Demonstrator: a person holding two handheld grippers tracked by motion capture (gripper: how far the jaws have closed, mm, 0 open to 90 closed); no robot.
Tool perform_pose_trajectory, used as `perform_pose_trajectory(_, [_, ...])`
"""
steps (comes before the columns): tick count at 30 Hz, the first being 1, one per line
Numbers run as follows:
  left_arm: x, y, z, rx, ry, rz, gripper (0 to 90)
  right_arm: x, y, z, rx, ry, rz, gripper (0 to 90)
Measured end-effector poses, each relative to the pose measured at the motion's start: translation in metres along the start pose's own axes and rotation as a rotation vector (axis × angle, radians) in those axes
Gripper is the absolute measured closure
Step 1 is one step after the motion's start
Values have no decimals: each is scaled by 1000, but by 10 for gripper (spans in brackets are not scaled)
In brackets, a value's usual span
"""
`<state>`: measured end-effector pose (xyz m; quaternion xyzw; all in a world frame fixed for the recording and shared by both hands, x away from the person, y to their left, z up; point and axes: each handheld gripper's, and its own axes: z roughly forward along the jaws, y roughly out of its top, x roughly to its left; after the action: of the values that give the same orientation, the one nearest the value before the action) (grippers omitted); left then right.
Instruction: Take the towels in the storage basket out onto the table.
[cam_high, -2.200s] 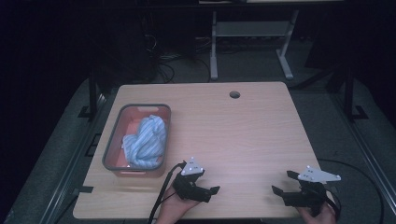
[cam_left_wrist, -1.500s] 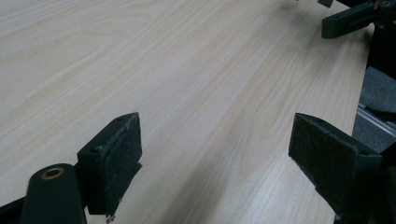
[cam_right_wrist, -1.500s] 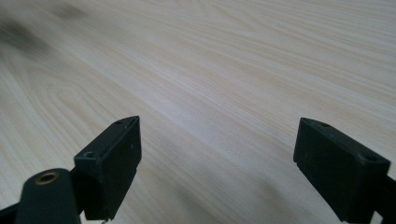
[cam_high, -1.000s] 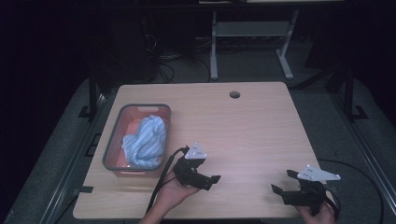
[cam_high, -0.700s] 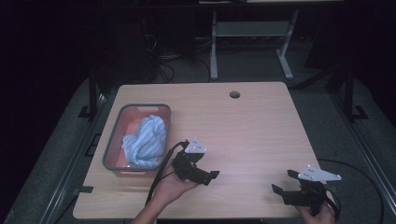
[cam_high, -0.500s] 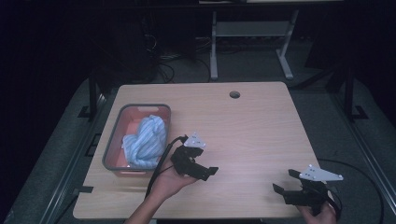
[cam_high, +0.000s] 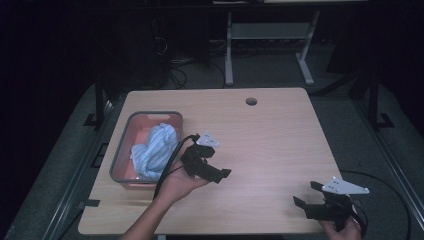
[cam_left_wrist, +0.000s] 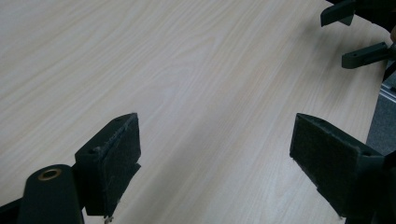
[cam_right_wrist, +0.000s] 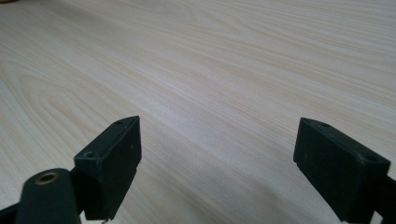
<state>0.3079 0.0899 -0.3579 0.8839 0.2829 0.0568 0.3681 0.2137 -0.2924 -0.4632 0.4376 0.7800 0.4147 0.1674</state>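
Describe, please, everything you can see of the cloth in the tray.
The cloth is light blue with fine pale stripes and looks like soft fabric. It lies crumpled in a loose heap inside the grey-rimmed, pink-bottomed tray on the table's left side, filling its nearer and right part. Neither gripper touches it; the left gripper hovers open just to its right.

Light wood table (cam_high: 280, 135), round hole (cam_high: 251, 101) near far edge; grey-rimmed bin (cam_high: 120, 152) on left side.
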Motion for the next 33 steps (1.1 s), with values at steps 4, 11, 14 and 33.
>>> perform_pose_trajectory(4, [3, 7, -5, 10, 3, 2, 165, -1, -1, 1, 4, 1, 1, 146])
perform_pose_trajectory(11, [11, 15, -13, 23, 27, 3, 165, -1, 0, 0, 0, -1, -3, 146])
perform_pose_trajectory(14, [15, 17, -17, 28, 32, -6, 165, -1, 0, 0, 3, 2, -3, 146])
perform_pose_trajectory(33, [39, 12, -37, 54, 65, -51, 166, 1, 0, 2, 10, 7, -12, 146])
